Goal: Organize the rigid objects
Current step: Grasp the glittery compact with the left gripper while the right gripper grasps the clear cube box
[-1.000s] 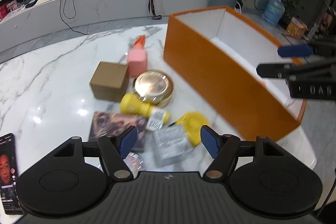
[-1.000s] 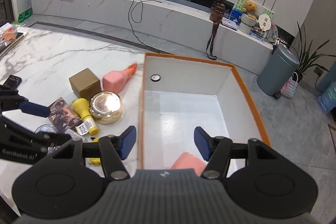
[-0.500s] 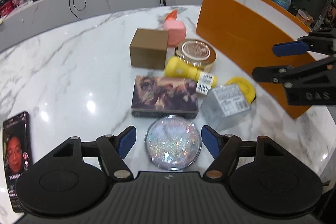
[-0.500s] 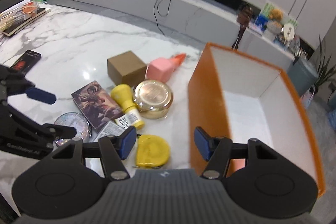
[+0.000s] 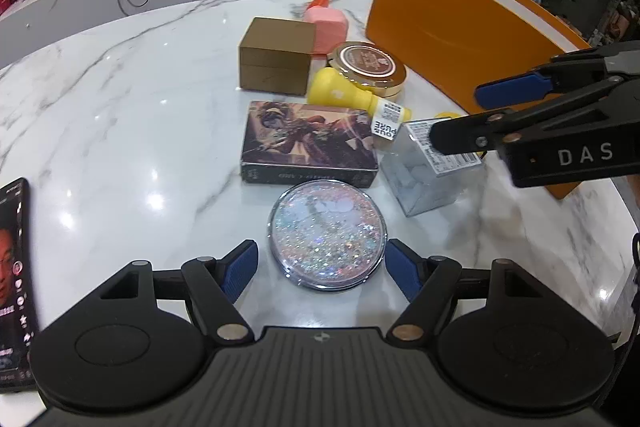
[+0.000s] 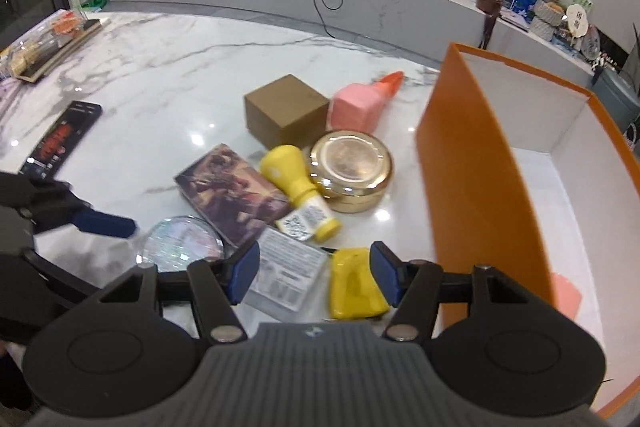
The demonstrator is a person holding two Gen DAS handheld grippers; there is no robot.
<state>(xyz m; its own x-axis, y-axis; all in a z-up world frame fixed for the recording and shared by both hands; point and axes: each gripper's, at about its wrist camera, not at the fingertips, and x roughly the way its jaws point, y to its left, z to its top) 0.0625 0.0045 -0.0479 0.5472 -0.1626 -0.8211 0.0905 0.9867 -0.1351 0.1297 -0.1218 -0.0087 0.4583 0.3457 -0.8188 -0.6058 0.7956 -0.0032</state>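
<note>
left gripper (image 5: 321, 269) | black ribbed body | blue pads | brass screws

I see a glitter disc (image 5: 328, 237), picture tin (image 5: 308, 147), clear box (image 5: 428, 175), yellow bottle (image 5: 352, 97) and gold tin (image 5: 368, 65) clustered flat beside the orange box (image 5: 452, 31).

Bare marble (image 5: 120, 131) fills the left of the left-wrist frame, down to the phone (image 5: 12, 279) at its lower-left edge. Centre-right is crowded: disc (image 5: 328, 237), tin (image 5: 310, 147), clear box (image 5: 428, 179), bottle (image 5: 352, 99). The orange box (image 5: 448, 31) walls off the upper right.
</note>
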